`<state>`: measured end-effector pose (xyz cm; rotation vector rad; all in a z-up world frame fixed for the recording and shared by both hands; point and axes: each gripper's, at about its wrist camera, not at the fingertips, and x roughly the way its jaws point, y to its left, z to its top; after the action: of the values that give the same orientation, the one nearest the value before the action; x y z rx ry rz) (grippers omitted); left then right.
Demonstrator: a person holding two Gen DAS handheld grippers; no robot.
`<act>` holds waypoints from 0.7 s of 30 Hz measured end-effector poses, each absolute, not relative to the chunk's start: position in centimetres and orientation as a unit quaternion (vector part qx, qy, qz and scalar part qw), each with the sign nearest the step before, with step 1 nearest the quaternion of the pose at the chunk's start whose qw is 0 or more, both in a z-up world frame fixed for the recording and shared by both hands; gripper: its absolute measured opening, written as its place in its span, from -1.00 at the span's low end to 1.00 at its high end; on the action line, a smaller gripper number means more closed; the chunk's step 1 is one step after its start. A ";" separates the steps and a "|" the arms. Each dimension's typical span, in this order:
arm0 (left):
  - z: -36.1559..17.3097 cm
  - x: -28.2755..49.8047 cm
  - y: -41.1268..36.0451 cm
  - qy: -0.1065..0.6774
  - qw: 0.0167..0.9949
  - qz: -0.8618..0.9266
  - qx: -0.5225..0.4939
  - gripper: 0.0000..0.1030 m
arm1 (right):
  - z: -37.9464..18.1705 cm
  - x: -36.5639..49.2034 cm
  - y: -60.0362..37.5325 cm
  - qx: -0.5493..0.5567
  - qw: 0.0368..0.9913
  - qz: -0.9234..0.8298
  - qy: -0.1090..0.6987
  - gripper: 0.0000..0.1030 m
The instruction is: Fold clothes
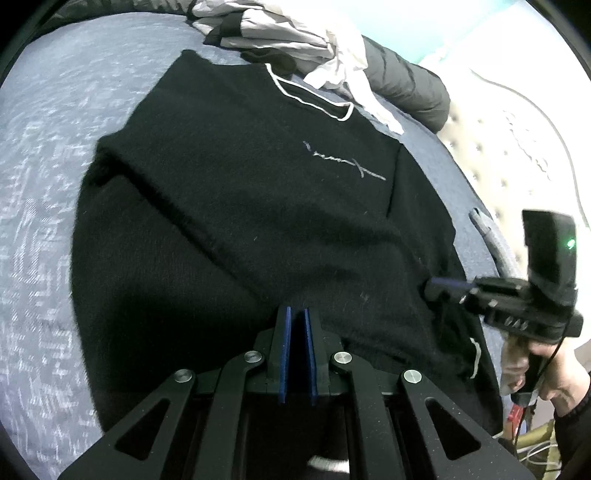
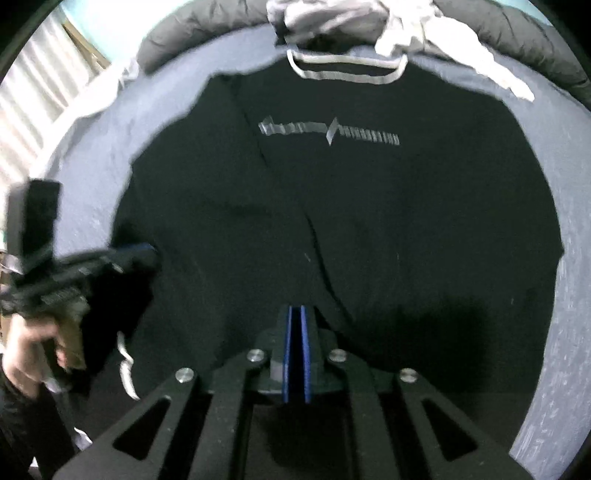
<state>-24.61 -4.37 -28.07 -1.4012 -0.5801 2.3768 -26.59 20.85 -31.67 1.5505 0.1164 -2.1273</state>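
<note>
Two grippers are seen above one black sweater (image 1: pixel 236 206), which is spread flat on a blue-grey bedsheet (image 1: pixel 48 184).

In the left wrist view, the bedsheet is seen to the left of the jaws, and the sweater fills the area ahead of them. The left gripper (image 1: pixel 297 314) is clenched: its blue pads are almost together, and no cloth is seen between them; the tips are placed over the lower part of the sweater. A grey embroidered line (image 1: pixel 343 162) is found ahead and slightly right of the jaws, and the white-edged collar (image 1: pixel 310 96) further ahead. Beyond the collar, a pile of grey and white clothes (image 1: pixel 288 33) is laid. To the right of the jaws, the right gripper (image 1: pixel 434 286) is held by a hand (image 1: pixel 554 373) at the sweater's right edge.

In the right wrist view, the right gripper is also clenched with nothing visibly grasped.
</note>
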 end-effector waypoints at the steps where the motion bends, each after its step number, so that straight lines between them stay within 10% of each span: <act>1: -28.0 -24.2 -4.6 -0.205 0.158 0.831 -0.492 -0.84 | -32.0 -26.6 21.3 0.573 0.244 -0.781 0.039 -0.91; 11: -25.7 -18.9 -7.9 -0.209 0.132 0.826 -0.507 -0.57 | -29.3 -22.2 27.9 0.569 0.225 -0.791 0.010 -0.87; 16: -24.6 -15.0 -9.1 -0.191 0.122 0.819 -0.528 -0.45 | -27.3 -18.1 32.0 0.566 0.217 -0.795 -0.017 -0.27; 21: -24.2 -10.7 -9.6 -0.195 0.122 0.799 -0.555 -0.27 | -26.8 -14.2 34.7 0.575 0.210 -0.789 -0.043 -0.17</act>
<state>-10.71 -9.63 -24.24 -1.6203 -0.5691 2.3327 -14.23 34.74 -26.76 1.5993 -0.1206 -2.1944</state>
